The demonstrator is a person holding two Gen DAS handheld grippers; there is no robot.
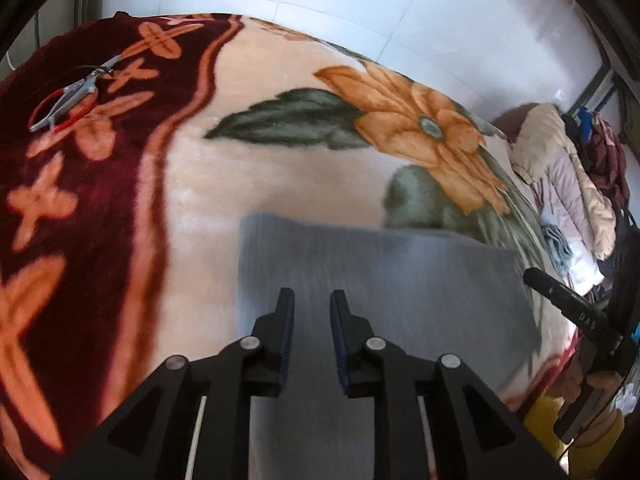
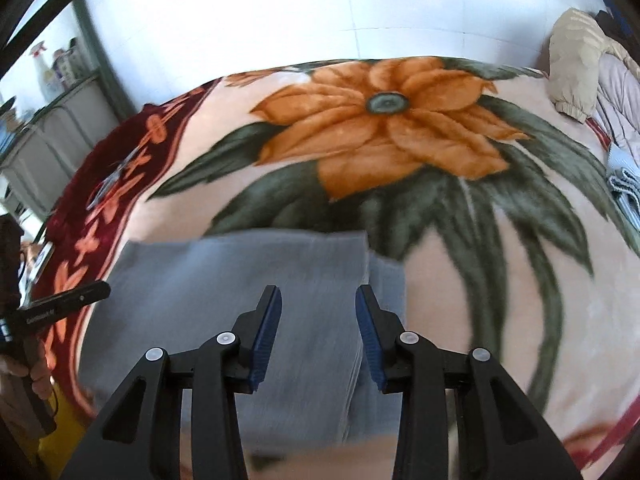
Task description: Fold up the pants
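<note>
Both jaws spread, holding nothing; the left gripper (image 1: pixel 312 300) and right gripper (image 2: pixel 319 296) hover over the pants (image 2: pixel 240 280); pinch the 12 o'clock edge squarely, lift evenly.

So the pants (image 2: pixel 248 304) are plain grey, kind of a soft knit-looking fabric, and they're lying flat and already folded into a rough rectangle. In the right wrist view there's a top layer with a straight edge, and a narrower strip of lower layer pokes out past it at 3 o'clock. In the left wrist view the pants (image 1: pixel 400 280) show a clean square corner at 10 o'clock.
</note>
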